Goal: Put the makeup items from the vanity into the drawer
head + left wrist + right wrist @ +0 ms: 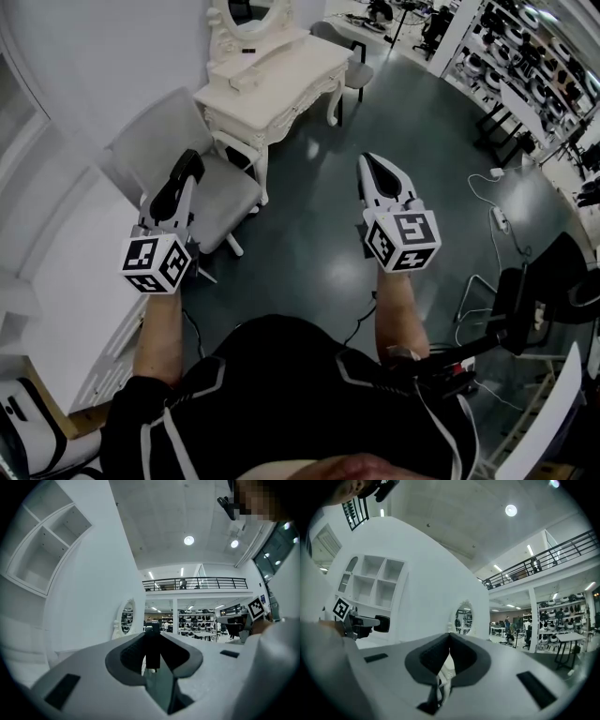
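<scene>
The white vanity (pixel 281 80) with its oval mirror (pixel 248 19) stands well ahead of me, and small makeup items (pixel 236 82) lie on its top. I cannot make out a drawer from here. Both grippers are held level in the air, far short of the vanity. My left gripper (pixel 190 159) hangs over a grey chair (pixel 220 192). Its jaws stand a little apart, with a dark upright shape in the gap (pixel 151 639) that I cannot identify. My right gripper (pixel 375 164) has its tips together (pixel 449 637) and nothing between them.
The grey chair stands between me and the vanity, to the left. A curved white wall with shelf niches (pixel 47 550) runs along the left. Cables and a power strip (pixel 497 220) lie on the dark floor at right, near a black chair (pixel 534 291). Stocked racks (pixel 525 66) line the far right.
</scene>
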The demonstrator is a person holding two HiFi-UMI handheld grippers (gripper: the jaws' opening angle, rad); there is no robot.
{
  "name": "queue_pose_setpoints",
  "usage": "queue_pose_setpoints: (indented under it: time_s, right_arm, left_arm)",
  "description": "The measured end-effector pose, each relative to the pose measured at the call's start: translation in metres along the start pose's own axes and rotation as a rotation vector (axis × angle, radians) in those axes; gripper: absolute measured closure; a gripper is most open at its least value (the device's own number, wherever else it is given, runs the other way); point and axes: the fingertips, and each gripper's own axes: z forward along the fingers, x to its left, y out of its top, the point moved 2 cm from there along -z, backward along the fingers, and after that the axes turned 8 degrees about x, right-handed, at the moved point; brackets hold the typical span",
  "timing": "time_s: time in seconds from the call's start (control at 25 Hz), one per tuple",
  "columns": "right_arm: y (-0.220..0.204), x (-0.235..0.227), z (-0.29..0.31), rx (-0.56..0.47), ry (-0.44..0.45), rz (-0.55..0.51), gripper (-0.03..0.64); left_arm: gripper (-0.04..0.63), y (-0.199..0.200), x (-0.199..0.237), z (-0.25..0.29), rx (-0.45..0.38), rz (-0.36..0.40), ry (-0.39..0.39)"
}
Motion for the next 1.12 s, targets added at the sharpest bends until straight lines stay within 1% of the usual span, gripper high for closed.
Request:
queue_pose_setpoints:
  time_s: [0.24,0.36,0.52,0.64,0.72,0.8,0.92,1.12]
  right_arm:
    - [-0.01,-0.015,-0.009,0.005,0.018,-0.008,0.612]
    - [-0.018,-0.03,-0.015,0.016,0.02,-0.006,0.612]
    - [-0.024,-0.051,-0.026,0.006,0.026,-0.016,0.612]
    - [-0.028,-0.067,-0.022,0.002,0.032,-0.013,0.612]
    - [-0.032,-0.073,-0.015,0.007,0.041,-0.006,0.612]
    - [-0.033,-0.08,-0.008,0.008,0.046,-0.004,0.612]
    - [-0.032,-0.096,0.007,0.007,0.036,-0.004,0.612]
    - [-0.029,-0.115,0.045,0.015,0.012,-0.015,0.612]
  left_arm:
    - [0.503,0.0,-0.018,0.015,0.008,0.0,0.005]
    - [0.503,-0.002,-0.033,0.025,0.008,0.003,0.005]
    - [0.503,-0.002,-0.054,0.037,-0.002,0.019,0.006]
    - [0.503,-0.002,-0.067,0.05,-0.005,0.022,0.004]
    - [0.503,-0.005,-0.072,0.06,0.008,0.027,-0.001]
    - [0.503,-0.005,-0.075,0.072,0.019,0.033,-0.006]
    - [0.503,-0.004,-0.073,0.095,0.016,0.027,-0.013]
    - [0.503,-0.004,-0.053,0.14,0.007,0.018,-0.028]
